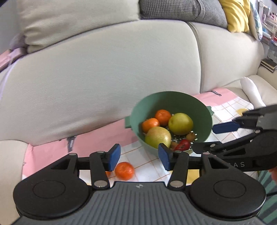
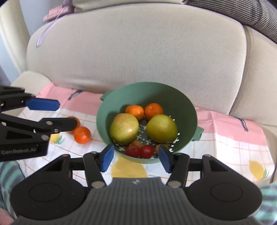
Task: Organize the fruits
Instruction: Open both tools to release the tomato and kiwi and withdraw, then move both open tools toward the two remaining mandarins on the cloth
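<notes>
A green colander bowl [image 2: 187,110] sits on a checked cloth on the sofa seat. It holds two yellow-green pears [image 2: 123,129], two tangerines [image 2: 153,110], two red tomatoes [image 2: 139,151] and small brown fruits. The bowl also shows in the left wrist view [image 1: 147,107]. A loose tangerine [image 1: 124,170] lies on the cloth left of the bowl, with another half hidden beside it [image 2: 76,120]. My left gripper [image 1: 139,156] is open and empty, just above the loose tangerine. My right gripper [image 2: 135,158] is open and empty at the bowl's near rim.
The sofa backrest [image 2: 138,48] rises right behind the bowl. The cloth [image 2: 233,147] spreads to both sides of the bowl. A white rolled object [image 1: 251,90] lies on the seat far right. Cushions [image 1: 237,13] sit on top of the backrest.
</notes>
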A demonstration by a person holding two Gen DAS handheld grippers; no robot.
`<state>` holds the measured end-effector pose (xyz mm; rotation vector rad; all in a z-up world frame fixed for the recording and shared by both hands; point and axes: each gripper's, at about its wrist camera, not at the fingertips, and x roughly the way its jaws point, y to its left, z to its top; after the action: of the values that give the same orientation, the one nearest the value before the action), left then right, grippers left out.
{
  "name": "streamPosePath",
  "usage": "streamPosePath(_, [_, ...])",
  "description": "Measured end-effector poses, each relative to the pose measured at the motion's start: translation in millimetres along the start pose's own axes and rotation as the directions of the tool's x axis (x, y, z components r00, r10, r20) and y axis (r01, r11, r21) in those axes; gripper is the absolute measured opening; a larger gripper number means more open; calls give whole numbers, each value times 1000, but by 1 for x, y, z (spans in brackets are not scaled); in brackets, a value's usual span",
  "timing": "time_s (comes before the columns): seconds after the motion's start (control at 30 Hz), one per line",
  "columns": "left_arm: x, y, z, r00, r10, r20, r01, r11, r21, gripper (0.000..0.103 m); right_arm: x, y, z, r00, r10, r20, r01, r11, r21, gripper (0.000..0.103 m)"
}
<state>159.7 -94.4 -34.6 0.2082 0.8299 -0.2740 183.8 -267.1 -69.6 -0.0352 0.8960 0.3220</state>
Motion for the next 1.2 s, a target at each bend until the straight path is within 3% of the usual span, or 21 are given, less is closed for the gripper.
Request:
streamPosePath(0.33, [-27, 20, -24, 999, 44, 22, -42, 997, -61, 62, -14, 35, -27, 990, -6, 139, -7, 995, 96, 60])
streamPosePath(0.53, [-33, 35, -42, 996, 91, 12, -89, 993, -80, 63, -12, 64, -46, 980, -2, 198, -17, 995, 94, 60])
streamPosePath(0.67, [-33, 51, -57, 997, 76, 8, -74, 987, -145, 63, -7, 76, -56, 975, -13, 220, -3, 997, 73, 65])
streamPosePath(0.83, [-31, 69, -73, 999, 31, 27, -24, 975, -223, 63, 5, 86, -61, 977, -13, 213, 1, 998, 56, 66])
streamPosePath(1.2, [-14, 92, -89, 999, 13, 38, -2, 958, -287, 64, 31, 105, -60, 979, -13, 202, 17, 1000, -17, 65])
